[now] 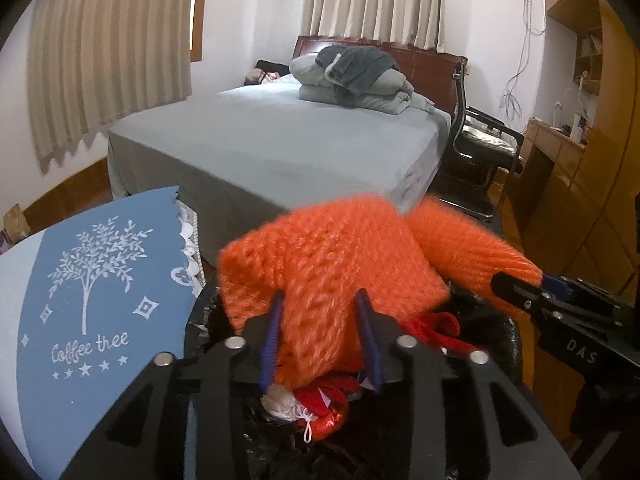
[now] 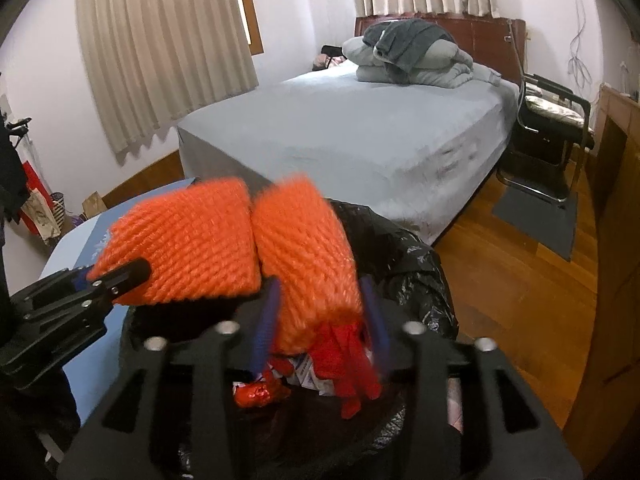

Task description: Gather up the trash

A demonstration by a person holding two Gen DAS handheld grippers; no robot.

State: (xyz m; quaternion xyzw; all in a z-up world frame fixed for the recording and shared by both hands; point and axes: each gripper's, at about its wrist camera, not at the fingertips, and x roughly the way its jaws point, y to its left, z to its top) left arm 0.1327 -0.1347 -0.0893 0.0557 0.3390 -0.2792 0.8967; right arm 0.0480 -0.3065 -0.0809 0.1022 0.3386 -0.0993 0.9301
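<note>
Fuzzy, chunky-knit orange fabric (image 1: 332,256), folded in 2 lobes, held directly above the black plastic-lined bin (image 2: 404,248). Left gripper (image 1: 320,336) and right gripper (image 2: 320,320) both clamped on it, jaws narrow. Crinkled red wrappers (image 2: 260,394) inside the bin. Blue printed bench (image 1: 100,280) left of the bin, print visible only from left wrist.

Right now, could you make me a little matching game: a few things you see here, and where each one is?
Things:
1. orange knitted cloth
2. folded grey blankets
3. black plastic bin bag
4. black metal chair

Places:
A. beside the bed, on the wooden floor
B. piled at the head of the bed
C. held by both tongs
D. under the held cloth, with red wrappers inside

Pairs: 1-C, 2-B, 3-D, 4-A
</note>
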